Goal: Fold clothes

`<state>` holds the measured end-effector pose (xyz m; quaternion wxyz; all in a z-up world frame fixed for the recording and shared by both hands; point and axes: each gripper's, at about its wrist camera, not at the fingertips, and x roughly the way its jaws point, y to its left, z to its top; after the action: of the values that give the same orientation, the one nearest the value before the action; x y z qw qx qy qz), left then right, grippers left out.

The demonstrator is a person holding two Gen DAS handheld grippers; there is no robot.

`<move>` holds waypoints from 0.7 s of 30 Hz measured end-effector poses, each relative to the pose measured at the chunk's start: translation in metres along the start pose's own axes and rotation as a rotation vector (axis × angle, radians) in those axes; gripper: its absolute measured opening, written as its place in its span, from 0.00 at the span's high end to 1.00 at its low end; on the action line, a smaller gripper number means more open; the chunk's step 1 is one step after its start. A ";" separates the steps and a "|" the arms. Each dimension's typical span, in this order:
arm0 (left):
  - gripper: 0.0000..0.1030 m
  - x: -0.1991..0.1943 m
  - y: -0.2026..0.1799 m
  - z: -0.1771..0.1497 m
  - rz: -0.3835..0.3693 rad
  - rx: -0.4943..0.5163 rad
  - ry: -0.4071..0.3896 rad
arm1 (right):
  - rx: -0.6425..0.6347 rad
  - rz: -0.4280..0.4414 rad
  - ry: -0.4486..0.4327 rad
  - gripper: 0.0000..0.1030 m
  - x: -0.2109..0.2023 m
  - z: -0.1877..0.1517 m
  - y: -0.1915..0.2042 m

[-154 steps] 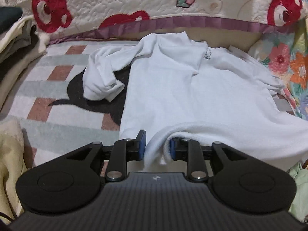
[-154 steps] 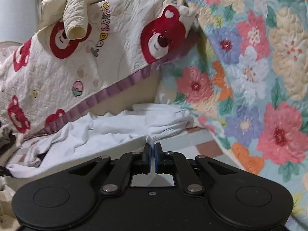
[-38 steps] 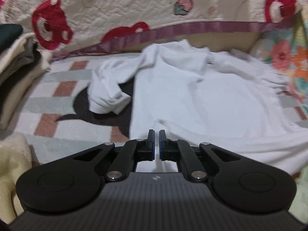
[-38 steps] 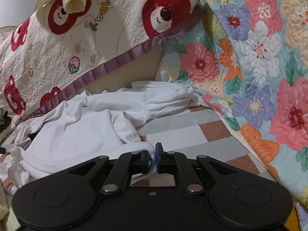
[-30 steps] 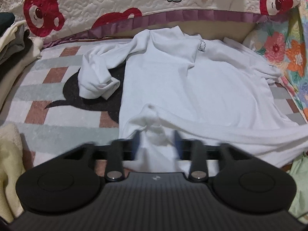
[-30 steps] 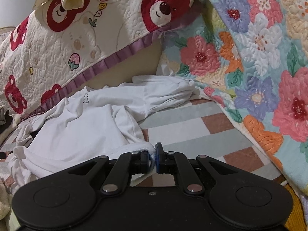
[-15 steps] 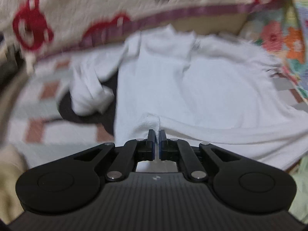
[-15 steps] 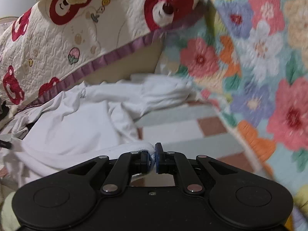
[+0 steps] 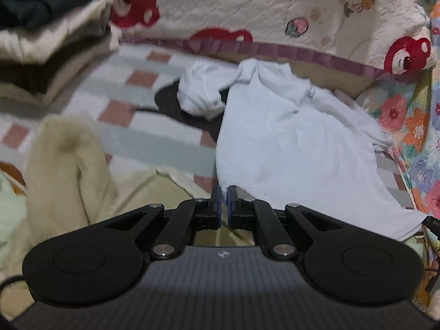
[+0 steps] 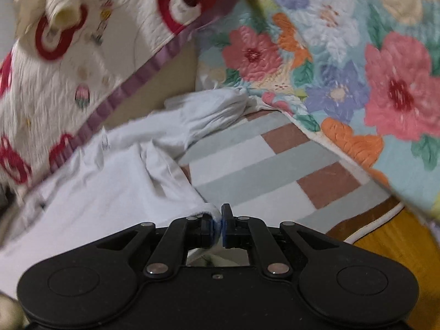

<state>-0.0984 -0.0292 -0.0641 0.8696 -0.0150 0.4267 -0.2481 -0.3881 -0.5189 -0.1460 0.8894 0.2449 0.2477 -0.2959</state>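
A white long-sleeved top (image 9: pixel 291 140) lies spread on the checked blanket (image 9: pixel 143 88), its collar toward the bear quilt. My left gripper (image 9: pixel 224 196) is shut on the hem's left corner, the white cloth pinched between the blue pads. One sleeve (image 9: pixel 200 96) lies bunched at the far left of the top. In the right wrist view the same top (image 10: pixel 110 189) stretches leftward, and my right gripper (image 10: pixel 218 220) is shut on the hem's right corner. The other sleeve (image 10: pixel 211 112) lies folded toward the floral quilt.
A stack of folded clothes (image 9: pixel 46 35) stands at the far left. Cream garments (image 9: pixel 74 165) lie heaped near the left gripper. A bear quilt (image 9: pixel 275 8) hangs behind and a floral quilt (image 10: pixel 343 63) on the right. An orange floor edge (image 10: pixel 398 236) shows at the right.
The left gripper's jaws closed on the hem, then the hand swung left so the cream heap and clothes stack came into view. The hem is pulled straighter. The right gripper stayed shut on its corner.
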 end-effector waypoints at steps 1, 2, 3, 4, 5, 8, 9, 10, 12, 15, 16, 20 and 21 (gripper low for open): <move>0.97 0.003 0.000 -0.003 0.016 0.011 0.004 | -0.027 -0.011 0.003 0.91 0.000 -0.001 0.002; 0.97 0.005 0.001 -0.006 0.031 0.017 0.006 | -0.025 -0.012 0.010 0.89 0.000 -0.001 0.001; 0.97 0.005 0.003 -0.008 0.039 0.020 0.010 | -0.012 -0.010 0.017 0.85 0.001 -0.001 -0.001; 0.97 0.005 0.005 -0.008 0.038 0.012 0.013 | 0.006 -0.007 0.029 0.85 0.002 -0.002 -0.004; 0.96 0.006 0.006 -0.008 0.036 0.003 0.016 | 0.027 -0.004 0.043 0.85 0.004 -0.001 -0.007; 0.92 0.008 0.008 -0.006 0.031 -0.008 0.029 | 0.077 0.000 0.090 0.85 0.012 -0.003 -0.013; 0.87 0.008 0.006 -0.006 0.031 0.005 0.032 | 0.090 0.000 0.104 0.85 0.015 -0.004 -0.015; 0.82 0.008 0.003 -0.006 0.023 0.027 0.036 | 0.104 0.001 0.112 0.85 0.017 -0.005 -0.016; 0.58 0.009 -0.007 -0.006 0.006 0.091 0.046 | 0.134 0.009 0.121 0.85 0.018 -0.008 -0.018; 0.51 0.017 -0.029 -0.012 0.047 0.262 0.074 | 0.154 0.020 0.127 0.85 0.019 -0.009 -0.020; 0.51 0.021 -0.037 -0.015 0.090 0.331 0.085 | 0.152 0.020 0.127 0.84 0.019 -0.009 -0.021; 0.51 0.036 -0.048 -0.017 0.144 0.391 0.096 | 0.149 0.022 0.127 0.83 0.020 -0.008 -0.021; 0.51 0.037 -0.048 -0.016 0.135 0.382 0.099 | 0.145 0.022 0.128 0.83 0.020 -0.008 -0.020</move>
<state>-0.1113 -0.0851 -0.0900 0.8491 0.1911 0.4143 -0.2660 -0.3894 -0.5370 -0.1696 0.8550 0.3299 0.2790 -0.2870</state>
